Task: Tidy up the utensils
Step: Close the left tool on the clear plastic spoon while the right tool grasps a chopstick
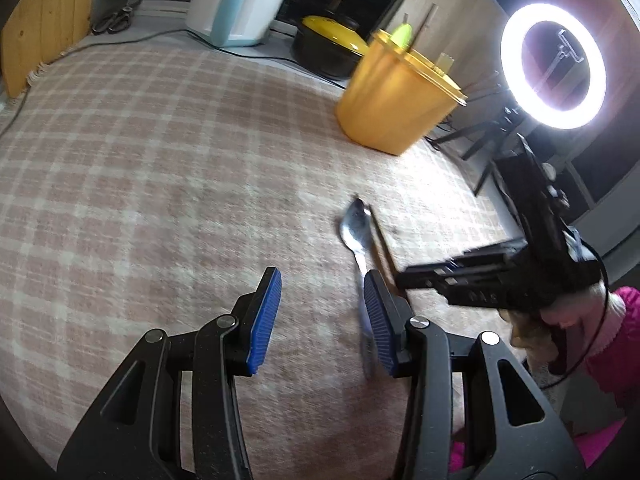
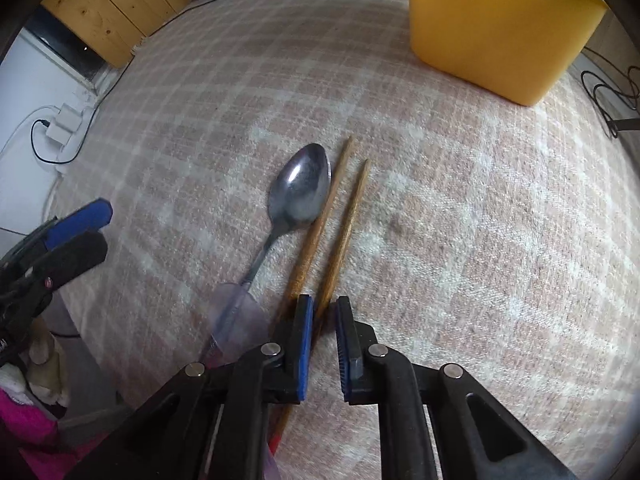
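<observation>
Wooden chopsticks (image 2: 340,220), two of them, are lying side by side on the checked pink-and-cream cloth (image 2: 460,240) covering the bench, tips pointing away toward the yellow tub (image 2: 492,28). Right next to them on the left is a metal spoon (image 2: 300,188), bowl up, its handle running back toward the camera with some clear plastic around the end, hard to say exactly what that bit is.

So the right gripper (image 2: 322,312) is pointing steeply down at the near ends of the chopsticks, and its blue pads are nearly together with the right-hand chopstick pinched between them. The left chopstick runs just outside the left pad, touching or almost, can't quite call it.

Left gripper (image 1: 320,312) is a different story: pads well apart, nothing between them, hanging over bare cloth. From its camera the spoon's handle passes just behind its right-hand pad, not inside the gap.

Yellow tub sits further back on the cloth, well apart from the utensils, and already has some sticks and something lime green poking out the top. Ring light (image 1: 554,66) glows on its stand off to the side, and a pink sleeve (image 1: 608,344) shows behind the right gripper.
</observation>
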Available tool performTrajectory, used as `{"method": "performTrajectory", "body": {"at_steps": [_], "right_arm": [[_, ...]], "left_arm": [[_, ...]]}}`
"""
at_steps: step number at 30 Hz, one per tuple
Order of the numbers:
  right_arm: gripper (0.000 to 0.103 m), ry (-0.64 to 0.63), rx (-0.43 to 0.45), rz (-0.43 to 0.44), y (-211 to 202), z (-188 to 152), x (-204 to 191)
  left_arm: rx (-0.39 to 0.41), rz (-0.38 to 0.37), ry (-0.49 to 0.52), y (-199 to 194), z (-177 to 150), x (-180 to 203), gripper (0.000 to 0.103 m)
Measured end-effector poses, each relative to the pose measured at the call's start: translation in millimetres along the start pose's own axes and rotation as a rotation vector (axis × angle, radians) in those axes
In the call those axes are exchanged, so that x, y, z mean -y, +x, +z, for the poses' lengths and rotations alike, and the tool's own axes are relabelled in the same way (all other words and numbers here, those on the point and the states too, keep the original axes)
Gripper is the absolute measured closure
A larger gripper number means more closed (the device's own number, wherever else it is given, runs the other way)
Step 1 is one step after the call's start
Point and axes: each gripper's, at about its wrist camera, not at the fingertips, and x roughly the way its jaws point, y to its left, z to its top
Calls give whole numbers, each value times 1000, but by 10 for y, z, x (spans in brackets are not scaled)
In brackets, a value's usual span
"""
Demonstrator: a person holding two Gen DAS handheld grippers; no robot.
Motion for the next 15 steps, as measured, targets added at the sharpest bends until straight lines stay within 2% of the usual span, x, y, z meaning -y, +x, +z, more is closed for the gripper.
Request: {"method": "performTrajectory", "body": {"at_steps": [4,8,15], "right_arm": [[92,-17,6,-37,25,99,-61],[91,-107,30,-95,57,144,-225],[99,-174,-14,-77,13,58,-22]], "left_arm": [[-42,-23,21,126,-101,160,60],[-76,-40,15,265,-209,286,60],[-103,-3,0,521,-320,456,60]]}}
